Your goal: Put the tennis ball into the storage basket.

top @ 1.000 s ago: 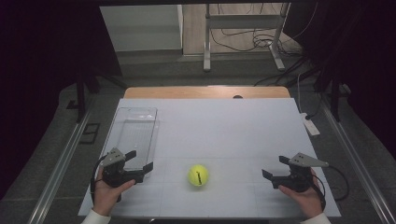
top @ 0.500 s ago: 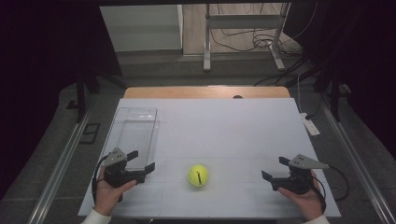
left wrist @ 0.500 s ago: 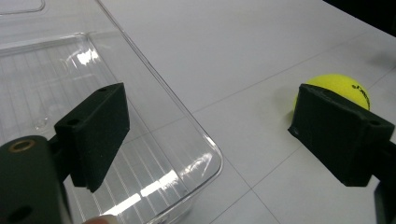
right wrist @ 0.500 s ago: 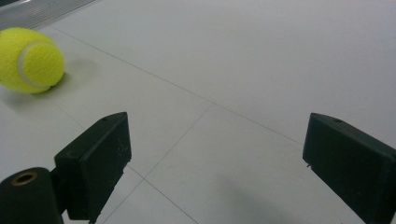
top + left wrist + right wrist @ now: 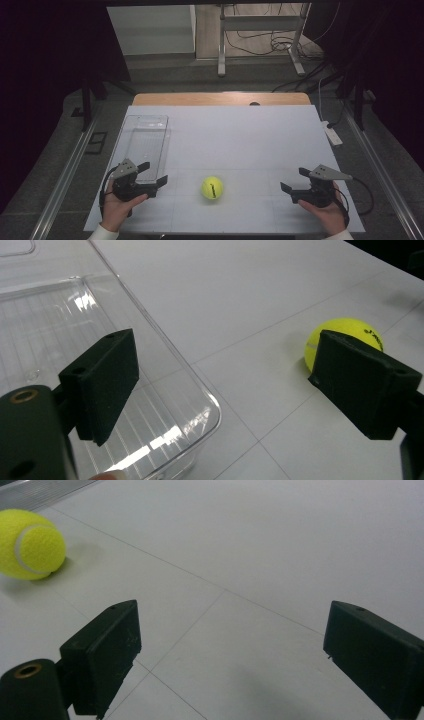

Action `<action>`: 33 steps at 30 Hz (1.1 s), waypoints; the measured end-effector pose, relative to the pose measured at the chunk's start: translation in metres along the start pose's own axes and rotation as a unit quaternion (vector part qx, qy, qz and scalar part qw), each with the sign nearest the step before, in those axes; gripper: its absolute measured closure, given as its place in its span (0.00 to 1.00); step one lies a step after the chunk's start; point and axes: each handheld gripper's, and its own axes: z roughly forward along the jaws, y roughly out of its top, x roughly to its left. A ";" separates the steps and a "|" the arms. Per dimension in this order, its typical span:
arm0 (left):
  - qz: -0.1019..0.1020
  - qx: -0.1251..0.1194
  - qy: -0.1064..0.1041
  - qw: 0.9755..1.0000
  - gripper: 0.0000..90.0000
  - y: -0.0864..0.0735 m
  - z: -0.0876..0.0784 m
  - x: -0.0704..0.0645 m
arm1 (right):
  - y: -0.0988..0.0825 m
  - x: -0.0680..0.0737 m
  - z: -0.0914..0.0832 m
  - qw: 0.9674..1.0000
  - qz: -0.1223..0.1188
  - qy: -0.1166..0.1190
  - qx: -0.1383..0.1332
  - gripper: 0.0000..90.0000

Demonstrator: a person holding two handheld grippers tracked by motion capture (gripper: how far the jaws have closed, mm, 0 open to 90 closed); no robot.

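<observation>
Ball (image 5: 212,187) lies on bare desk (image 5: 240,135) between left claw (image 5: 154,174) and right claw (image 5: 293,181), both spread apart, nothing gripped; clear tray (image 5: 145,145) sits near left desk edge

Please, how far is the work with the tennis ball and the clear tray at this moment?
Nothing looks done: the tennis ball lies on the white table, outside the clear plastic tray, which looks empty. In hand: nothing. The left gripper hovers by the tray's near end and the right gripper at the other side, both with jaws open and apart from the ball. Probably left: to grasp the ball and place it in the tray.
</observation>
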 end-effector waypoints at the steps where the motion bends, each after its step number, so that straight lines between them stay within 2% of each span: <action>1: 0.001 -0.001 0.000 1.000 0.14 0.000 0.000 0.000 | 0.000 0.000 0.000 1.000 0.001 0.001 0.001 0.10; 13: 0.001 -0.007 -0.005 1.000 0.14 0.004 -0.001 -0.003 | -0.001 -0.001 0.002 1.000 0.004 0.000 0.004 0.10; 33: 0.014 -0.009 -0.013 1.000 0.15 0.012 -0.001 -0.010 | 0.000 0.000 0.003 1.000 0.000 0.000 0.005 0.10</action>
